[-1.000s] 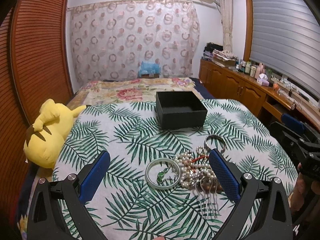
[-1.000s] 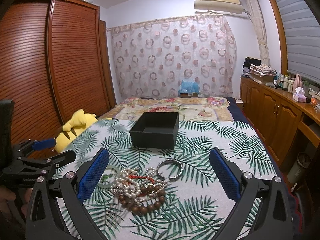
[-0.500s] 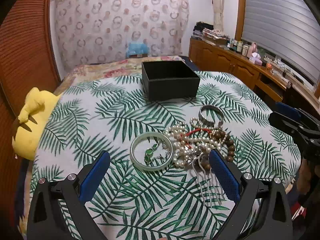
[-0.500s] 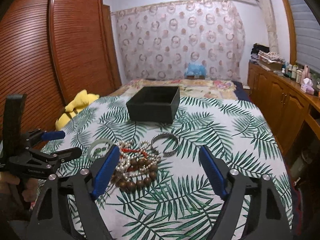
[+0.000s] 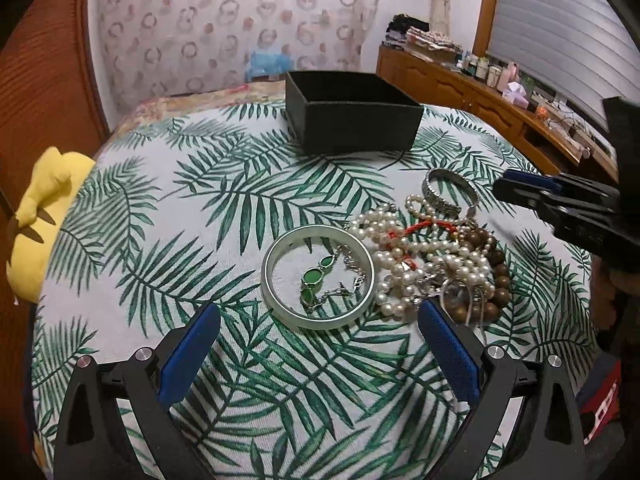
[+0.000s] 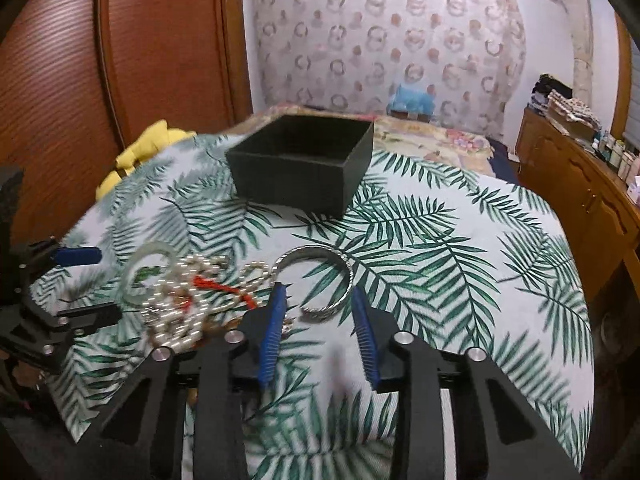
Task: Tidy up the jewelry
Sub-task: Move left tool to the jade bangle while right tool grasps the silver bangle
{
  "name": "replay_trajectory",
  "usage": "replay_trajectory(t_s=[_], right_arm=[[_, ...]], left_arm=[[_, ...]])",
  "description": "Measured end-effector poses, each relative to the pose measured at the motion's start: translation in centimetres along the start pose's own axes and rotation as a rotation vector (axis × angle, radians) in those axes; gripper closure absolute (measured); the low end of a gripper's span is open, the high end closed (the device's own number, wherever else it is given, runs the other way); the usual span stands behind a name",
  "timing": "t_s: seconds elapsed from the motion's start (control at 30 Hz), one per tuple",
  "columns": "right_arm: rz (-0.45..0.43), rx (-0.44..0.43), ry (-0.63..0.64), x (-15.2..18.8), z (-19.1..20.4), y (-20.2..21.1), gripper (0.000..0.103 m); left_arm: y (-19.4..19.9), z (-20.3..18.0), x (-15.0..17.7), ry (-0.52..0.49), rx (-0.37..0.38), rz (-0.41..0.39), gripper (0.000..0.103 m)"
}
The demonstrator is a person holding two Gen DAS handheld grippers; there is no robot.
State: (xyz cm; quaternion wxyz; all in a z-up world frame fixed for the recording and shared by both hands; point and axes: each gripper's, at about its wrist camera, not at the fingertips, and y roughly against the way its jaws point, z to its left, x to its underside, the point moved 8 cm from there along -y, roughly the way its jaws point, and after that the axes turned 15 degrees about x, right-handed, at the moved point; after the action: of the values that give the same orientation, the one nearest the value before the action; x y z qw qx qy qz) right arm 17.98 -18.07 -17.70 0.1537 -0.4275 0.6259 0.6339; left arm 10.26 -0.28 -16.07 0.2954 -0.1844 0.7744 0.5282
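Silver bangle (image 6: 320,284) between parted fingers of right claw (image 6: 318,300), seemingly untouched; left claw (image 5: 320,332) wide apart.

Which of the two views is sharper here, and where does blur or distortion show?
Left wrist view: sharp; the jade bangle and pearls are crisp, and fisheye bends the room's edges. Right wrist view: motion-blurred; the pearl heap is smeared and the silver bangle soft, while the black box stays fairly clear.
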Motion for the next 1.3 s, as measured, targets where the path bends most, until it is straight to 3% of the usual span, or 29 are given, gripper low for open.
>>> replay_trajectory(t_s=[0.17,0.3,0.57,0.7,0.87,1.2,1.23,1.27,1.3], right_arm=[[0.050,-0.011,0.019,-0.8,-0.2,-2.6,0.072],[0.069,-0.016,0.048,-1.1,0.0,-3.9,0.075],[0.100,-0.018,0.083,-1.1,0.4,-5.6,0.077],[0.101,-0.010,0.099,-1.3,0.4,-5.7,0.083],[0.097,0.001,0.104,-1.3,0.0,-5.8,0.097],[0.066,-0.007,0.082,-1.8,-0.1,-5.4,0.098],[0.059,-0.006,0.079,-2.0,-0.1,-5.2,0.098],[0.051,-0.006,0.076,-2.3,-0.2,-5.0,0.098],[0.043,-0.007,0.074,-2.6,-0.2,-4.9,0.098]], left_arm=[[-0.7,0.7,-0.4,-0.009,0.018,0.010,0.009],[-1.7,1.0,-0.4,-0.016,0.035,0.036,0.021],[-2.4,0.8,-1.4,-0.059,0.035,0.048,0.022],[-2.5,0.9,-1.7,-0.066,0.046,0.045,0.035],[-2.2,1.0,-1.5,-0.069,0.048,0.041,0.035],[-0.1,1.9,-2.6,-0.044,0.052,-0.043,0.037],[0.1,1.9,-2.8,-0.044,0.045,-0.053,0.070],[0.2,2.2,-3.1,-0.034,0.042,-0.049,0.087],[0.2,2.3,-3.3,-0.022,0.058,-0.050,0.092]])
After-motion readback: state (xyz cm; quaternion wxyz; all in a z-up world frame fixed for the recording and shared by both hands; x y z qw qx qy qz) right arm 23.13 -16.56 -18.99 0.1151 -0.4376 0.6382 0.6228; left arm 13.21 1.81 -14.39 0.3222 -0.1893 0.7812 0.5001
